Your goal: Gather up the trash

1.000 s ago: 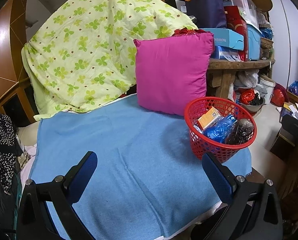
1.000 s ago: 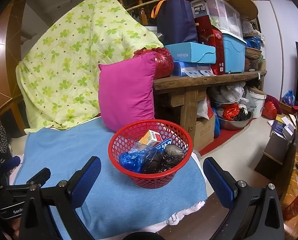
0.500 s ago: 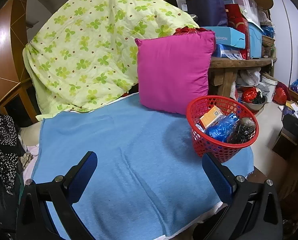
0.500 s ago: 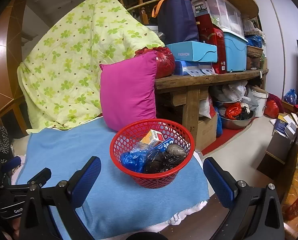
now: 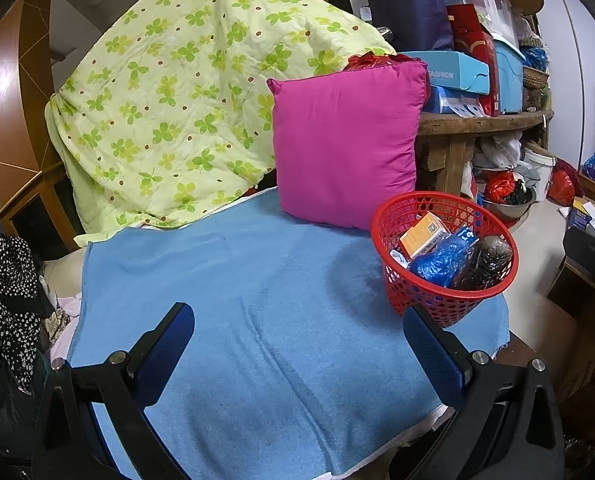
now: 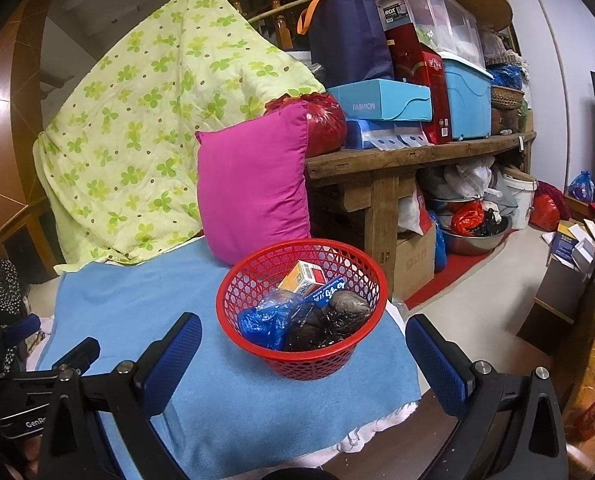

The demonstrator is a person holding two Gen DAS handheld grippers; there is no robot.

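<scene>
The round red plastic mesh basket [image 6: 301, 308] sits on the light blue towel [image 5: 257, 312], holding an orange carton [image 6: 303, 276], crumpled blue wrapper [image 6: 267, 322] and dark bag [image 6: 329, 322]. Both the left gripper [image 5: 299, 344] and right gripper [image 6: 303, 350] show spread, empty fingers. Behind, a turquoise box [image 6: 381, 100] reads "FASHION".
</scene>
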